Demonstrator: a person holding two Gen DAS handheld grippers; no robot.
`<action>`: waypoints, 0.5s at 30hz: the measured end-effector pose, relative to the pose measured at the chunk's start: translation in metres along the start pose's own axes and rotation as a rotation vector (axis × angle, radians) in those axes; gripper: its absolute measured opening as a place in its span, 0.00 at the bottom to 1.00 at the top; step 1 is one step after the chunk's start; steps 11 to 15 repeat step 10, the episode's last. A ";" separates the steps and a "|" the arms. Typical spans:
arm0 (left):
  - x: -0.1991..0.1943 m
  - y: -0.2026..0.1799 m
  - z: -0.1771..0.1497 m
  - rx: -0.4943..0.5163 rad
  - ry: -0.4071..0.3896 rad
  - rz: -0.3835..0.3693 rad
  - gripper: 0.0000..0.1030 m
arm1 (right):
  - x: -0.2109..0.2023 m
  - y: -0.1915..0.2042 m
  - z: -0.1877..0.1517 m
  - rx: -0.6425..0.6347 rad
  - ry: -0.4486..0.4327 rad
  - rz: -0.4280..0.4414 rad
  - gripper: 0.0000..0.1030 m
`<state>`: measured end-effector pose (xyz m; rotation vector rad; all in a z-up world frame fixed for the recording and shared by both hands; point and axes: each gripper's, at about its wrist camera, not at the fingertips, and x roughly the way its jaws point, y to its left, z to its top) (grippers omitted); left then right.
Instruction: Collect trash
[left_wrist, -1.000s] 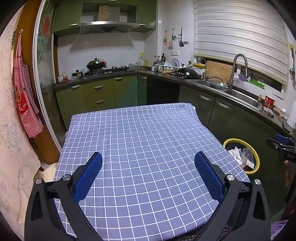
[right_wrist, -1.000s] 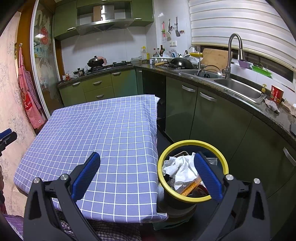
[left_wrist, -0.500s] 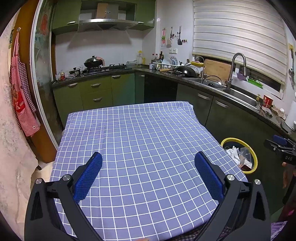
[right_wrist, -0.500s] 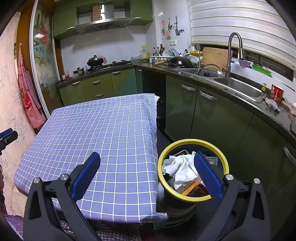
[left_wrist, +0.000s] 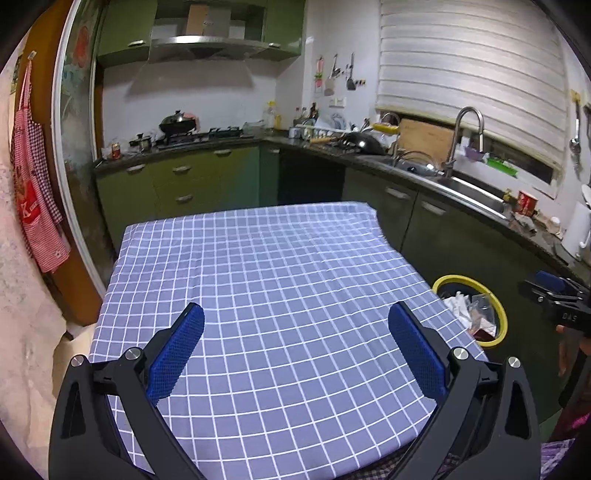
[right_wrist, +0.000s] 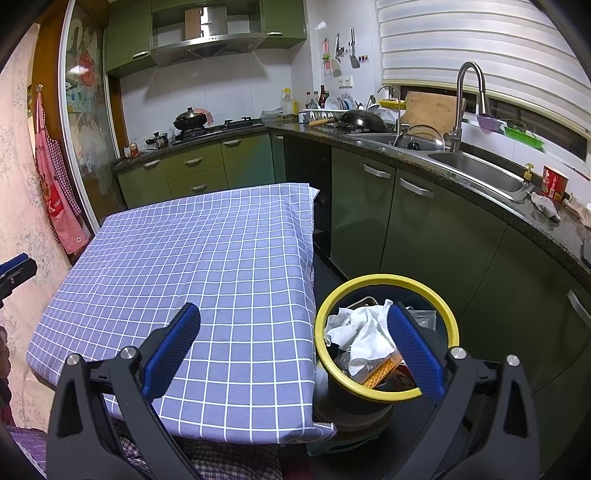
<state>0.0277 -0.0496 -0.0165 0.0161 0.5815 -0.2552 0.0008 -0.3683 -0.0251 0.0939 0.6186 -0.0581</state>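
A yellow-rimmed dark trash bin (right_wrist: 450, 318) stands on the floor right of the table and holds crumpled white paper (right_wrist: 364, 332) and wrappers; it also shows in the left wrist view (left_wrist: 496, 306). My right gripper (right_wrist: 293, 314) is open and empty, held over the table's near right corner with its right finger above the bin. My left gripper (left_wrist: 295, 312) is open and empty above the near part of the table (left_wrist: 258, 266), which has a blue checked cloth. No trash shows on the cloth.
Green kitchen cabinets (right_wrist: 424, 221) with a dark counter and sink (right_wrist: 476, 173) run along the right and back. A stove with pans (left_wrist: 177, 127) is at the back. A red apron (left_wrist: 35, 184) hangs on the left wall.
The left gripper has pulled back and risen slightly, so the table looks a little farther. The right gripper has hardly moved. Both stay open.
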 end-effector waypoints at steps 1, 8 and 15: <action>0.002 0.001 0.000 -0.006 0.003 0.001 0.95 | 0.000 0.000 -0.001 0.001 0.001 0.001 0.94; 0.022 0.011 0.004 -0.030 0.070 0.022 0.95 | 0.006 0.002 0.003 0.000 0.014 -0.001 0.94; 0.034 0.018 0.008 -0.030 0.083 0.032 0.95 | 0.011 0.004 0.006 -0.006 0.024 0.000 0.94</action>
